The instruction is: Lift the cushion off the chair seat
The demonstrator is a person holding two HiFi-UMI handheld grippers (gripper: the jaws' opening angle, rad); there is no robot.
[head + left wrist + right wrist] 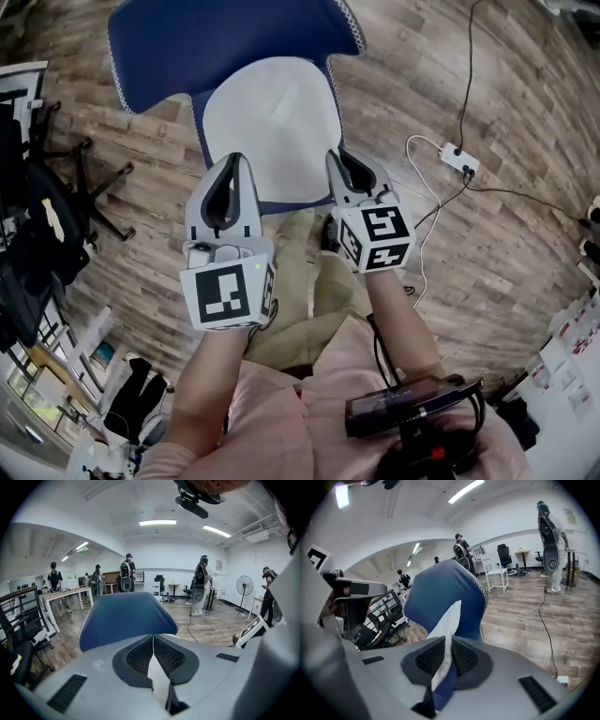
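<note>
A white cushion (272, 122) lies on the seat of a blue chair (225, 42) at the top of the head view. My left gripper (234, 159) is at the cushion's near left edge and my right gripper (335, 155) at its near right edge. In the left gripper view the left gripper (153, 639) is shut, with a sliver of the white cushion (157, 672) pinched between the pads. The right gripper (451, 641) is shut on the cushion (449, 620), whose white edge rises from the jaws in front of the blue chair back (440, 597); a blue layer sits under it.
A white power strip (459, 159) with cables lies on the wood floor to the right. Black office chair legs (84, 187) and clutter stand at the left. Several people, desks and a fan (243, 585) are far back in the room.
</note>
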